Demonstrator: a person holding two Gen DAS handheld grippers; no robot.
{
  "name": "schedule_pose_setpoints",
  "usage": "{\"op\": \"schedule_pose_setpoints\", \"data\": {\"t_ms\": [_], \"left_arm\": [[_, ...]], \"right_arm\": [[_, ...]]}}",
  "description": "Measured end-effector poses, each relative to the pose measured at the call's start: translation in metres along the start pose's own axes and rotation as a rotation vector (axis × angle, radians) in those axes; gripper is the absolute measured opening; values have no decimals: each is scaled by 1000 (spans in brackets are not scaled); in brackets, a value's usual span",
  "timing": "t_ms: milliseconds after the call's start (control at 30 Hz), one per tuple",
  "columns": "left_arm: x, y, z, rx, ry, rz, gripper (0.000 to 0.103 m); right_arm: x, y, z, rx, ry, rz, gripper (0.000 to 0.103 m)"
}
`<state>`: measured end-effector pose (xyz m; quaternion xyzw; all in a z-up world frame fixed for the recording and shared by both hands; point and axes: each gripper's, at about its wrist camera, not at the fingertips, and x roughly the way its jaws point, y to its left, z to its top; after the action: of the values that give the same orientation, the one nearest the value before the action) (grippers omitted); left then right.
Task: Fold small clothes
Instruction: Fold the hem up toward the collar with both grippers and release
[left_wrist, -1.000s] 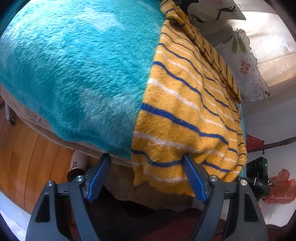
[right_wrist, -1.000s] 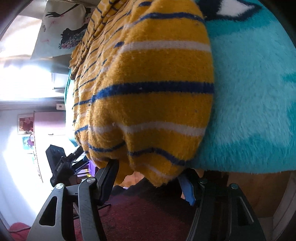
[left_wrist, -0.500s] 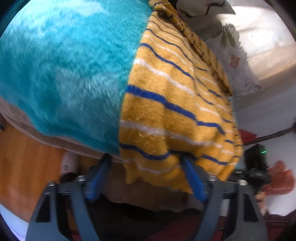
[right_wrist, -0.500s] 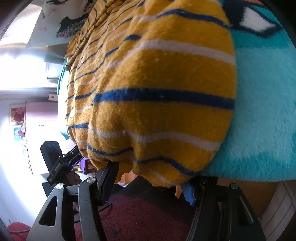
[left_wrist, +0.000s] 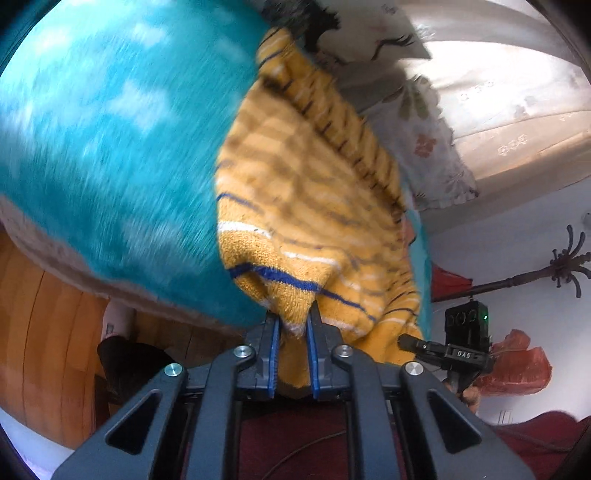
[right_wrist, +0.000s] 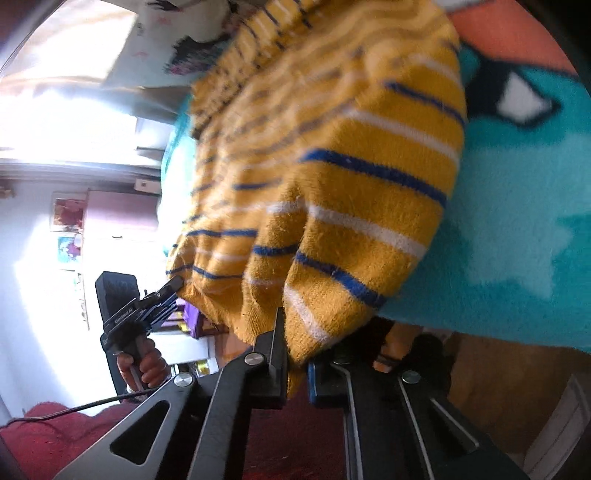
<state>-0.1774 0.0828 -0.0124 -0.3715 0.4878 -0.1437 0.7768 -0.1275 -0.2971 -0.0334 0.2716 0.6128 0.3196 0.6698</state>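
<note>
Both grippers, left gripper (left_wrist: 292, 334) and right gripper (right_wrist: 295, 343), have jaws clamped on the near hem of the striped sweater (left_wrist: 306, 206), so folding looks barely begun.

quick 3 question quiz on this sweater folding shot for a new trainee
1. True or false: the left tongs are shut on the sweater hem.
2. The sweater lies on a: A) bare wooden table B) teal blanket C) red carpet
3. Fill in: the right tongs grip the sweater's ____ edge.

Key: 1 true; 2 B; 3 bottom (hem)
</note>
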Motion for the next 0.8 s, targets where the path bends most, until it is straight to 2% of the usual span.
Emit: {"op": "schedule_pose_setpoints", "data": {"t_ms": [167,233,333,367,400,467,533,567,600,700,800], "left_arm": [[-6,-35,57,51,-54,-20,12],[4,-44,89,48,-76,-5,12],[25,-49,137,54,-108,69,16],[32,-52,149,55,-101,77,20],[37,-57,159,69,-98,84,23],[37,-68,169,144,-127,120,48],[34,-70,175,193,-150,161,65],[34,-66,178,193,-149,163,66],[35,-61,181,189,-135,155,66],[43,-45,185,193,-76,165,68],[57,-47,179,300,-26,199,68]], "right_arm": [[-21,28,31,-54,-100,80,8],[-29,35,58,-68,-149,92,8],[-38,34,104,-46,-260,55,10],[-37,32,120,-39,-286,10,18],[-35,30,133,-28,-301,-41,30],[-39,30,152,-24,-335,-149,37],[-49,33,158,-46,-357,-166,52],[-52,37,159,-53,-363,-166,64],[-55,38,159,-60,-367,-174,67],[-53,38,160,-99,-327,-234,68],[-39,30,164,-130,-266,-292,69]]}}
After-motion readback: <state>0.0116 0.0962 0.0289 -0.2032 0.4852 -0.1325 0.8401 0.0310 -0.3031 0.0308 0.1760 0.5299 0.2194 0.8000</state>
